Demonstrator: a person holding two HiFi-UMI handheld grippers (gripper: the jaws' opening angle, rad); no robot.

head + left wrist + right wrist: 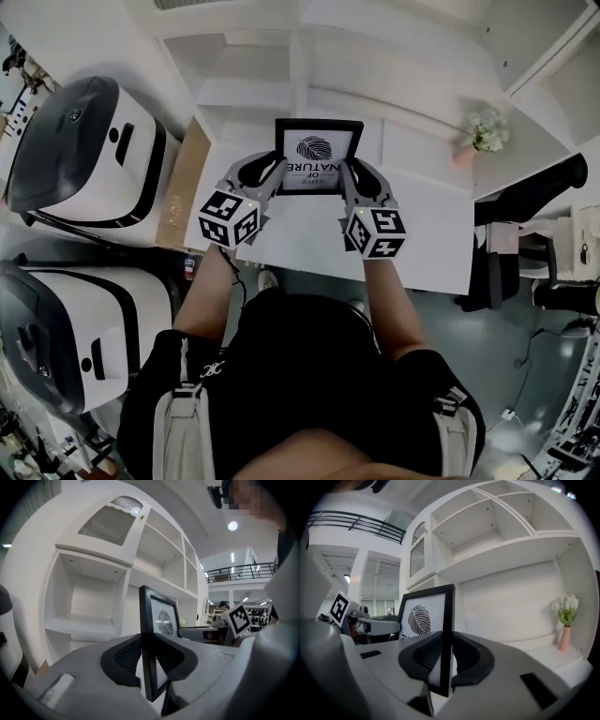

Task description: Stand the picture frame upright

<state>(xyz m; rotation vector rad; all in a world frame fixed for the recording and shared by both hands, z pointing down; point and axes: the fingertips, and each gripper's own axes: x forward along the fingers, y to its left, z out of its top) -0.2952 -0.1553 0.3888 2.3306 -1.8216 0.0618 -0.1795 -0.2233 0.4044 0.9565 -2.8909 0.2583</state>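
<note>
A black picture frame (pixel 317 152) with a white print of a dark leaf and some lettering is held between both grippers above the white desk (pixel 441 234). My left gripper (pixel 274 169) is shut on the frame's left edge (pixel 149 639), its dark pads pressed on both faces. My right gripper (pixel 351 171) is shut on the frame's right edge (pixel 446 634) in the same way. The frame (pixel 424 616) stands close to upright in both gripper views, with the print facing me. Its bottom edge is hidden behind the jaws.
White shelving (pixel 375 66) rises behind the desk. A small pink vase of white flowers (pixel 483 136) stands at the desk's far right. A brown cardboard box (pixel 183 187) lies left of the desk, beside two large white and black machines (pixel 84 150). A black chair (pixel 530 202) is at the right.
</note>
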